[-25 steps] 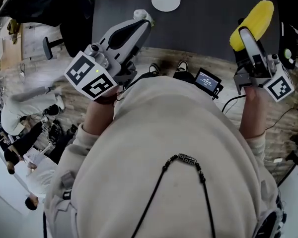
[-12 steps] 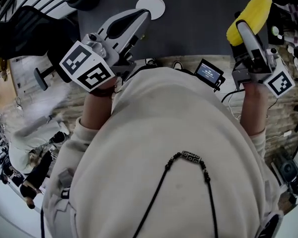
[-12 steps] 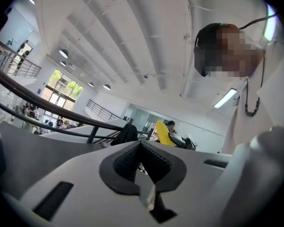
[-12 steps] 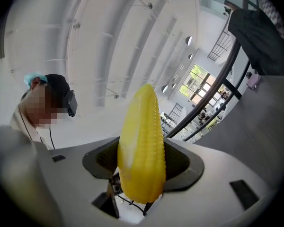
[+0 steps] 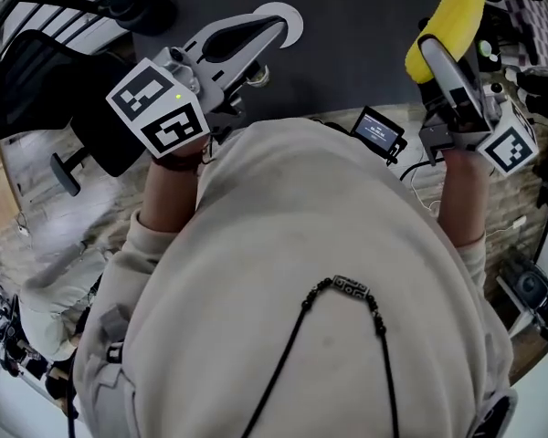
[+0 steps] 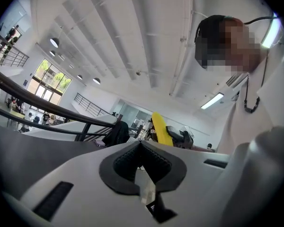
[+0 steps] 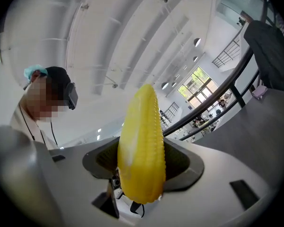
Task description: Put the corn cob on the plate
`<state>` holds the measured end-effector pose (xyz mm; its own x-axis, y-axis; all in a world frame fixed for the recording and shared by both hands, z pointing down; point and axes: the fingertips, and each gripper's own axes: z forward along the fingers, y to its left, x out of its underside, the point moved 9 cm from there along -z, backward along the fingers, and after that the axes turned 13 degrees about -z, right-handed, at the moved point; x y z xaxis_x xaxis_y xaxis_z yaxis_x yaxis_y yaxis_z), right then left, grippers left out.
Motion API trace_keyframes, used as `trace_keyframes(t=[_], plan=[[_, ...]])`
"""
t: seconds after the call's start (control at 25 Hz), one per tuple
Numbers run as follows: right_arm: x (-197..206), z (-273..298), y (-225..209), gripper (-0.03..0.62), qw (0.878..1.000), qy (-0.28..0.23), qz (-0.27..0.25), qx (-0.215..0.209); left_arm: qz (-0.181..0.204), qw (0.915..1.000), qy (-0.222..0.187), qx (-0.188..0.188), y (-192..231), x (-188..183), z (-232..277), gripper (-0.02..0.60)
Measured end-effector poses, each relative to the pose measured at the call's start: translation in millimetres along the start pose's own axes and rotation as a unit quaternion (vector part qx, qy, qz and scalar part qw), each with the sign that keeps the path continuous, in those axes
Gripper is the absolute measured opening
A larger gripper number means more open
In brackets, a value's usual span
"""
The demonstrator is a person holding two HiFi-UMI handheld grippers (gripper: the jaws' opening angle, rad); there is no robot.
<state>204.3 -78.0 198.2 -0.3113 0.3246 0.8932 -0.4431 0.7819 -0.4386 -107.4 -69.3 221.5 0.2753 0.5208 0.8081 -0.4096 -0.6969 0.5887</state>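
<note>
The yellow corn cob [image 5: 449,18] stands up out of my right gripper [image 5: 433,49], which is shut on its lower end at the top right of the head view. In the right gripper view the corn cob [image 7: 141,145] fills the gap of the right gripper [image 7: 140,171] and points at the ceiling. The white plate [image 5: 296,20] lies on the dark table [image 5: 356,35], partly hidden behind the tip of my left gripper [image 5: 276,29]. The left gripper [image 6: 140,144] is shut with nothing in it and is tilted upward. The corn cob [image 6: 160,128] shows beyond it.
A small device with a lit screen [image 5: 377,132] sits at the table's near edge between my arms. A black office chair [image 5: 46,71] stands at the left. Cluttered gear [image 5: 521,35] lies at the right. My own torso fills the lower head view.
The head view has swung, so the chair now shows at the left. The left gripper's tip now overlaps the plate. The corn stays gripped in the right gripper, shifted slightly left.
</note>
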Motion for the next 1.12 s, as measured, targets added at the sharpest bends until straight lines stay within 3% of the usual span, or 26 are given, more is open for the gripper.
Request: trace_keyframes(t=[0.16,0.28,0.52,0.72,1.12], plan=[[2,-72,6,0.26,0.999,0.018,0.02,0.047,-0.034,0.9985,0.029,0.031,-34,45,41,0.002],[1,-88,-4,0.26,0.997,0.029,0.037,0.059,-0.059,0.9972,0.035,0.03,-38,60,56,0.002],[8,-50,-25,0.261,0.996,0.062,0.041,0.043,-0.076,0.9967,0.029,-0.004,-11,53,40,0.002],[9,-26,-42,0.261,0.995,0.084,0.046,0.021,-0.072,0.9971,0.0,-0.024,-21,42,29,0.002],[11,18,-80,0.261,0.992,0.118,0.053,-0.003,-0.105,0.9905,-0.024,-0.085,0,44,11,0.002]])
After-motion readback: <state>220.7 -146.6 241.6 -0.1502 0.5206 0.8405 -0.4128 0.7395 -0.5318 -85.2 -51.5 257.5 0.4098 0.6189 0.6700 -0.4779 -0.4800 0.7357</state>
